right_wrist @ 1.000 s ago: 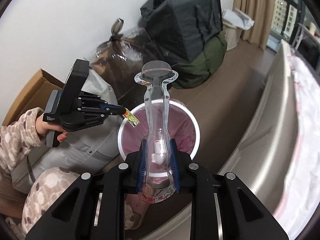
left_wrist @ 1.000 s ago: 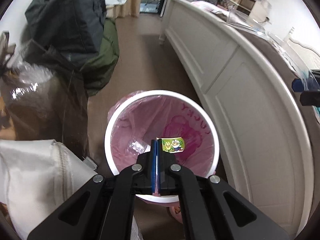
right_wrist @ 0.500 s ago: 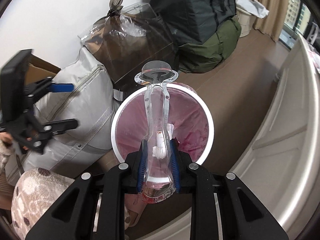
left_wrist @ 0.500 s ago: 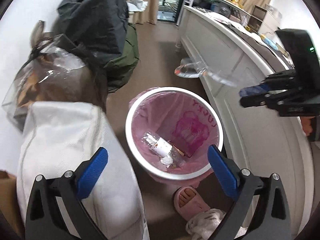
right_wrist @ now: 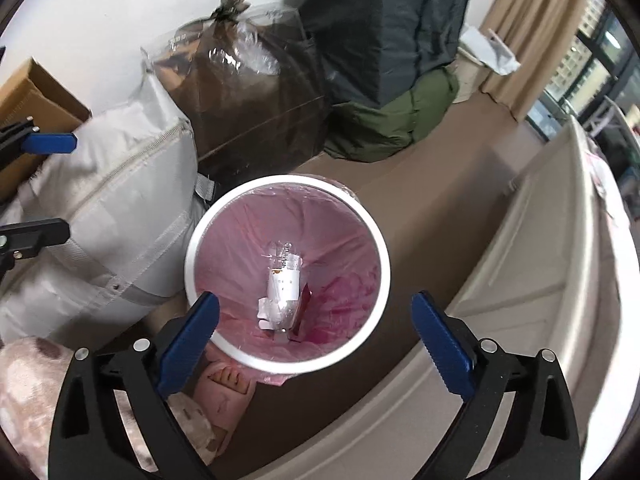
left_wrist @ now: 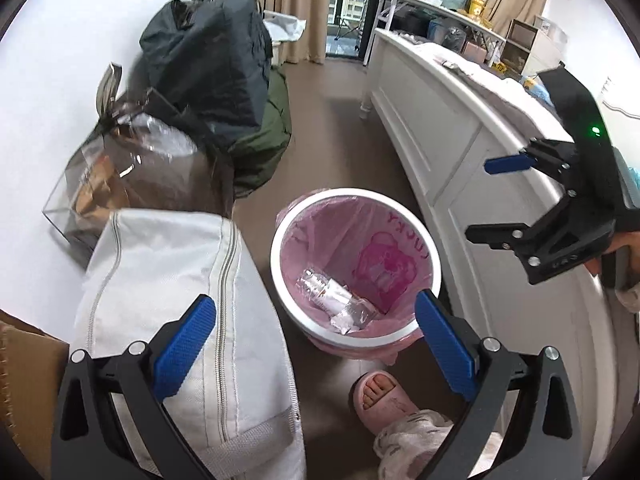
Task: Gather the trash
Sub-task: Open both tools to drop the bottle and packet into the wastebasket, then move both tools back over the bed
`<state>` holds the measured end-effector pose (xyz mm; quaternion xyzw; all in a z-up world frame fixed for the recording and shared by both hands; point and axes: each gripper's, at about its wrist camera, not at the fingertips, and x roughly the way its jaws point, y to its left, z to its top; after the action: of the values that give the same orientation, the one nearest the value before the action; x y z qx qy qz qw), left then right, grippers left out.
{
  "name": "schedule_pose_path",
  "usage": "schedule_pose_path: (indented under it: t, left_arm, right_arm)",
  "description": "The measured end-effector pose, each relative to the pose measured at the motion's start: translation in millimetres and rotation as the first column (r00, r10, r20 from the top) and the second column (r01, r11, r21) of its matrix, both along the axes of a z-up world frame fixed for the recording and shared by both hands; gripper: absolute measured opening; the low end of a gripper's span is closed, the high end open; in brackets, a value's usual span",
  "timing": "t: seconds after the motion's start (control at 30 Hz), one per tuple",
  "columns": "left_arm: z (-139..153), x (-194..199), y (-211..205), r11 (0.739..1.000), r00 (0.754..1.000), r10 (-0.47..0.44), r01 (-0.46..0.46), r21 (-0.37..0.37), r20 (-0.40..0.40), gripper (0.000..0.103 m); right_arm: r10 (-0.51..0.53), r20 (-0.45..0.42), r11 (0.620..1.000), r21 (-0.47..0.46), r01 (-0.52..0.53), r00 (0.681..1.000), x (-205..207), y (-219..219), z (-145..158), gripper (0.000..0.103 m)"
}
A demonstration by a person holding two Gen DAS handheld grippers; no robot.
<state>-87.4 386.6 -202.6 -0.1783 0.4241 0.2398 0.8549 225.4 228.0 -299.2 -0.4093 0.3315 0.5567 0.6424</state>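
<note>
A white bin (left_wrist: 276, 248) with a pink liner stands on the floor. At its bottom lie clear plastic packaging with a white label (left_wrist: 336, 296) and a small red scrap (right_wrist: 305, 300). My left gripper (left_wrist: 316, 312) hangs open and empty above the bin's near-left side. My right gripper (right_wrist: 315, 308) is right over the bin (right_wrist: 192, 248), its jaws opening with nothing between them. Each gripper shows in the other's view: the right gripper (left_wrist: 480, 200) at the right, the left gripper (right_wrist: 68, 184) at the far left edge.
A white zipped bag (left_wrist: 168, 280), a clear sack of brown stuff (left_wrist: 140, 176), dark bags (left_wrist: 208, 60) and a cardboard box (right_wrist: 36, 92) crowd the wall side. A white bed footboard (left_wrist: 440, 140) runs along the other side. A foot in a pink slipper (left_wrist: 380, 396) is beside the bin.
My left gripper opened, let go the small green wrapper, then rose and drew back leftward. My right gripper moved over the bin and opened; the clear plastic pack has left its jaws.
</note>
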Motion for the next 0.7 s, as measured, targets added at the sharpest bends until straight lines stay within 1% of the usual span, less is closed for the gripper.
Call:
schedule_pose_path:
  t: [0.13,0.23,0.37,0.43,0.53,0.6,0.7]
  left_arm:
    - [21.9,-1.0,-14.7,1.0,0.999,0.001,-0.002,0.003,0.039,0.098]
    - [40.8,-1.4,-32.0,1.0,0.998,-0.009,0.008,0.019,0.061,0.098]
    - [69.8,-4.1,-61.2,0.998,0.994,-0.044,0.04,0.04,0.103,0.098]
    - [85.5,-4.6,-77.5,0.995,0.99,-0.075,0.067,0.068,0.123,0.098]
    - [108.6,-0.9,-105.4,0.986,0.982,-0.136,0.122,0.11,0.128,0.098]
    - [123.3,1.6,-126.8,0.977,0.974,-0.181,0.163,0.136,0.134,0.098]
    - [140.3,6.5,-159.2,0.961,0.956,-0.253,0.231,0.152,0.146,0.098]
  right_arm:
    - [-0.066,-0.04,0.995,0.074,0.068,0.997,2.4,-38.4,34.0,0.096]
    - [-0.106,-0.061,0.985,0.133,0.113,0.992,0.9,-72.7,61.2,0.096]
    - [-0.155,-0.071,0.963,0.209,0.167,0.985,-5.1,-126.8,96.3,0.096]
    - [-0.179,-0.075,0.952,0.24,0.192,0.981,-7.5,-150.6,108.9,0.096]
    - [-0.232,-0.101,0.924,0.289,0.252,0.967,-6.3,-194.3,127.0,0.096]
    - [-0.273,-0.128,0.898,0.322,0.301,0.953,-2.9,-223.9,137.5,0.096]
    - [-0.34,-0.166,0.845,0.378,0.379,0.925,3.9,-269.6,150.7,0.096]
